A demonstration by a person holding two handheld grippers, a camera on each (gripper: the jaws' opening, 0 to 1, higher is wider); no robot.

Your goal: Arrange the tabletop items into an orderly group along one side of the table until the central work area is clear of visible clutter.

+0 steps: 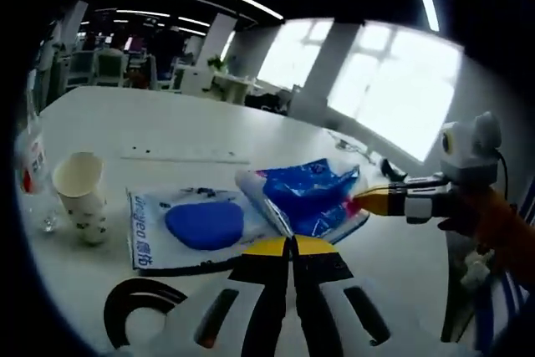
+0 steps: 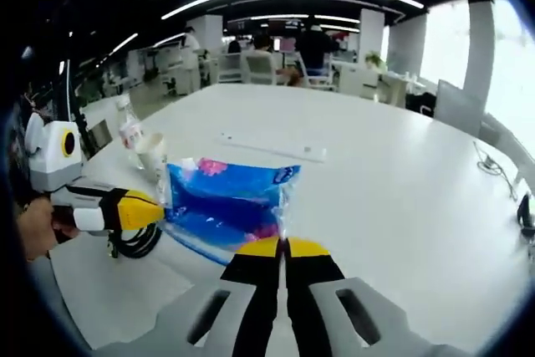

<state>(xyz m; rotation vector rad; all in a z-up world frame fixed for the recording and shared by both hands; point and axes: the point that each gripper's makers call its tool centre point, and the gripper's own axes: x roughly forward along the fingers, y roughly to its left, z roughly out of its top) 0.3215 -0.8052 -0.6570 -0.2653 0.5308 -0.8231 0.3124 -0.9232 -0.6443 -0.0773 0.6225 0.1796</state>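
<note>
On the white desk [image 1: 167,123], a paper cup [image 1: 79,194] stands left of a flat packet [image 1: 196,227]. Both tongs [image 1: 292,244] [image 2: 282,247] are closed, pinching the blue bag [image 1: 309,194]; opposed pulls could tear it.

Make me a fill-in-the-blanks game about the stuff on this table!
1. The paper cup stands on a table whose colour is ____.
2. The crinkly plastic bag in the middle is mostly ____.
3. The tips of the left gripper are coloured ____.
4. The jaws of the right gripper are closed on the edge of the ____.

Missing words: white; blue; yellow; bag
</note>
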